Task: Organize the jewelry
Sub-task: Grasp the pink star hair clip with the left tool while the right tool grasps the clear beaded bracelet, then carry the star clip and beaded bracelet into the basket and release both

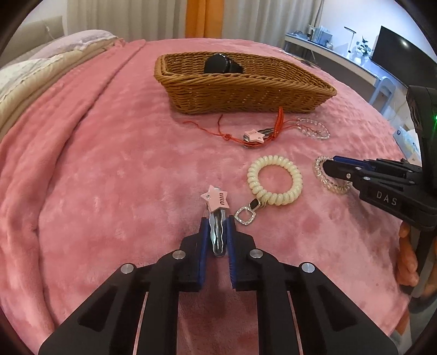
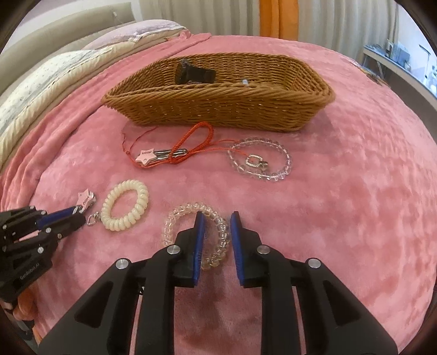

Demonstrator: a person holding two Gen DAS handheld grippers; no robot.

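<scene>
Nearest the cameras, the left gripper is holding a star hair clip by its metal prongs, its jaws clamped on them with the pink star end sticking out toward the basket, the clip low over the pink blanket. The right gripper is sitting with its jaws apart, one blue pad inside a clear coil hair tie and the other just outside its rim, so the coil's right side is lying between them without being pinched. Between the two grippers, on the near side of the basket, a cream coil bracelet is lying flat on the blanket with a small square rhinestone charm hanging off its near edge, just beside the held clip. Closer to the basket, a second star clip is lying tangled in a red cord, and to its right a clear bead bracelet is resting with a silver pendant inside its ring. The wicker basket is standing on the blanket just beyond the cord, with a black object lying inside it. Behind the basket, white curtains are hanging with an orange panel among them.
</scene>
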